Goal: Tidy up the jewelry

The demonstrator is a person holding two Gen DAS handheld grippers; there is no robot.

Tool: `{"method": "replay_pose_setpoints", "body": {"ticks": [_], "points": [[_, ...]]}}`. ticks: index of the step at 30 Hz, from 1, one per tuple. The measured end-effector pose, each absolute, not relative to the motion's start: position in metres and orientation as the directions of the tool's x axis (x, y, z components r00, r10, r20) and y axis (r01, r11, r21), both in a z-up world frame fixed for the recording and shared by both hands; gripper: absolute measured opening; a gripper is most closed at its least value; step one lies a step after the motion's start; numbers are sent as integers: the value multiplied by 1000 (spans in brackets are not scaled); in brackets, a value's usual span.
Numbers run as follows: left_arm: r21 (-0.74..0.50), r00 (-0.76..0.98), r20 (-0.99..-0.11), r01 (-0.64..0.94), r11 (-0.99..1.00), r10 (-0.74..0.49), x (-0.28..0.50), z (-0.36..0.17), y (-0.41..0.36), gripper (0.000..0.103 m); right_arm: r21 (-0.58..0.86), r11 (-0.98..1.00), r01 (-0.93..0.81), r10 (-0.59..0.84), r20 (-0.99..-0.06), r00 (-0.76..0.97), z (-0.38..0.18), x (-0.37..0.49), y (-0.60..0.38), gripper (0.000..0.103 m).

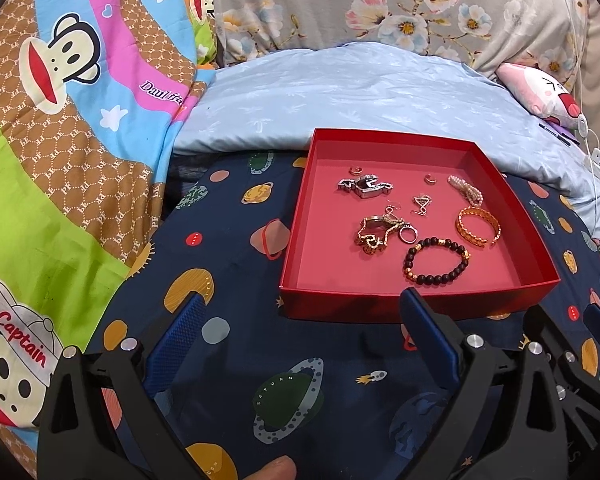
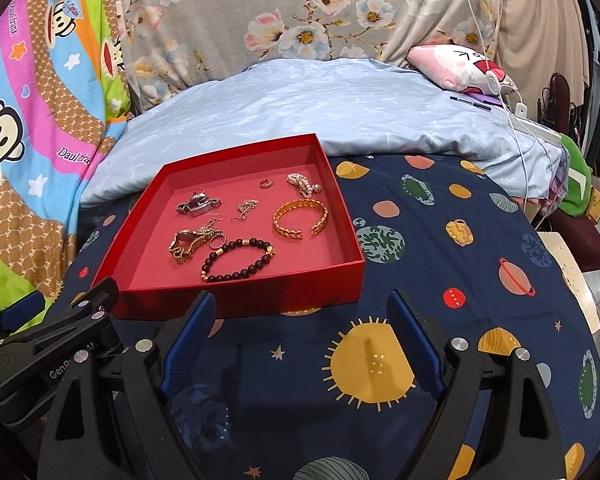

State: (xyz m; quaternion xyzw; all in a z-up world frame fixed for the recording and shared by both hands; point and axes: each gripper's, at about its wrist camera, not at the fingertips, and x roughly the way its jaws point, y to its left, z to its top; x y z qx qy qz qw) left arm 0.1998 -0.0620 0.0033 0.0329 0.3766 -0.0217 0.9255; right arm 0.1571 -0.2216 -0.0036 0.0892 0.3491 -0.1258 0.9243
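Right wrist — jewelry (image 2: 236, 232) in red tray (image 2: 240, 300)

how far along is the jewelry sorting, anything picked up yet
Done: nothing obvious. The pieces lie loose in the red tray, including the dark bead bracelet, gold cuff, pearl piece and tangled gold chains.
In hand: nothing. The left gripper and right gripper are open, short of the tray.
Left: seemingly all of it.

Planet-print bedsheet (image 2: 440, 280) under red tray (image 2: 240, 296) and light-blue quilt (image 2: 340, 108).
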Motion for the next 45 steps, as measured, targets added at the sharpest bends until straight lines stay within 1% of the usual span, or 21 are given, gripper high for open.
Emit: {"method": "replay_pose_setpoints", "body": {"ticks": [45], "points": [[37,720,-694,49,998,-10,195,6,-58,95,85,952,295,-166,-666,728,-1,152,-222,86]]}}
